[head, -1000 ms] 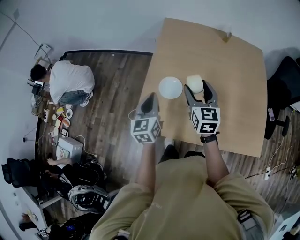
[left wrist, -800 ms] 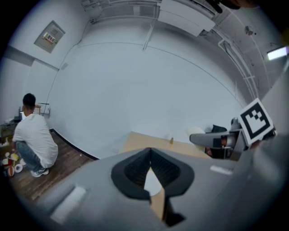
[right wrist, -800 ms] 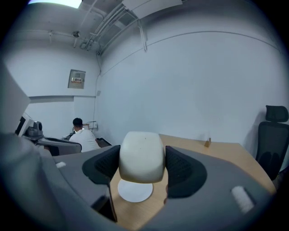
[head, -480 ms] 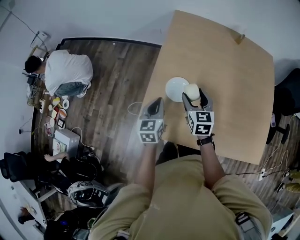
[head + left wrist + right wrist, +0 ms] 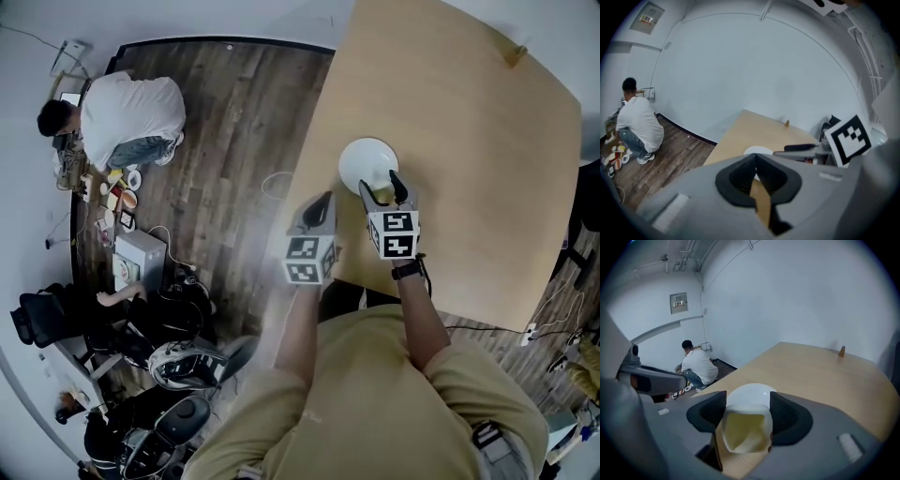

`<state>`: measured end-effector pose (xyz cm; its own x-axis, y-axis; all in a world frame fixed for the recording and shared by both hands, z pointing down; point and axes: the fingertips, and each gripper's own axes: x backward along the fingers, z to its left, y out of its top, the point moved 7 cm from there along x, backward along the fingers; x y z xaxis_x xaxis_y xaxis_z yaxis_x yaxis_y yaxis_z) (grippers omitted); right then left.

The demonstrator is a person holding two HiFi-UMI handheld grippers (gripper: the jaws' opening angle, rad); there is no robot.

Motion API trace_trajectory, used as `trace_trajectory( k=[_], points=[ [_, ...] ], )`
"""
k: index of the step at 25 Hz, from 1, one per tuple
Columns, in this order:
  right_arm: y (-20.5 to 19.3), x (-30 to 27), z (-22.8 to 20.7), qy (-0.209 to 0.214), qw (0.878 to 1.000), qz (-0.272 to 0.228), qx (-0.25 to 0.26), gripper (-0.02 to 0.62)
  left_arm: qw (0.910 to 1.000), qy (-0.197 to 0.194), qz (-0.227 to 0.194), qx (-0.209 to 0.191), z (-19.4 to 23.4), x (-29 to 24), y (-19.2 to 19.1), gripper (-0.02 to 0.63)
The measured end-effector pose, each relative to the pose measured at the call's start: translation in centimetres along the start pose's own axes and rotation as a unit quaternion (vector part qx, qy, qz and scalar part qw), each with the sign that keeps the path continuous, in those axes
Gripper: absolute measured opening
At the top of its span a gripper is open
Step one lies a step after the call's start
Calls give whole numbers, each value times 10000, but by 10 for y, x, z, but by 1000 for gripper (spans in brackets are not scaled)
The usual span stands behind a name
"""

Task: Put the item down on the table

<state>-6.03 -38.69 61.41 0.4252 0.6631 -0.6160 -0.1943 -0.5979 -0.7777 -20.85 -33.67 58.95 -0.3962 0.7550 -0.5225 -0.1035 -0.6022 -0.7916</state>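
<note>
1. Right tool (image 5: 384,187): its jaws are clamped on the two sides of a pale cup (image 5: 743,431). The hold is side-on, which leaves the underside of the cup free to meet the surface first.
2. Pale cup: carried over the worktop (image 5: 469,141), at the near edge of the white bowl (image 5: 366,161). In the right gripper view the bowl shows just behind it. No view settles whether the cup touches the wood; it appears to hang above it.
3. White bowl: it takes up the spot straight ahead. A landing on bare wood beside it looks the likelier aim, since the task names the worktop and not the bowl.
4. Left tool (image 5: 323,199): its jaws are together with nothing between them. It is held at the near-left edge of the worktop, probably parked there to keep out of the right arm's path.
5. Step in hand, as a judgement: lowering has yet to finish and the release is not yet made. The risk is a clipped bowl rim or a tipped cup.
6. Background: a person (image 5: 127,117) crouches on the wooden floor, well apart from the work.
</note>
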Motion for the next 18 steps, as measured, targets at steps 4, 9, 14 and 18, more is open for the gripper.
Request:
trace_trajectory(
  k=[4, 9, 14, 18],
  points=[
    [-2, -18, -3, 133, 9998, 126, 29, 290, 9998, 40, 118, 173, 5, -12, -2, 3],
    [9, -33, -6, 263, 9997, 6, 6, 290, 9991, 96, 238, 332, 10, -20, -12, 3],
    [30, -64, -12, 375, 9990, -218, 58, 290, 9990, 73, 252, 364, 9, -30, -11, 3],
    [35, -78, -13, 447, 9975, -501, 219, 287, 9989, 80, 282, 361, 6, -29, -16, 3]
  ],
)
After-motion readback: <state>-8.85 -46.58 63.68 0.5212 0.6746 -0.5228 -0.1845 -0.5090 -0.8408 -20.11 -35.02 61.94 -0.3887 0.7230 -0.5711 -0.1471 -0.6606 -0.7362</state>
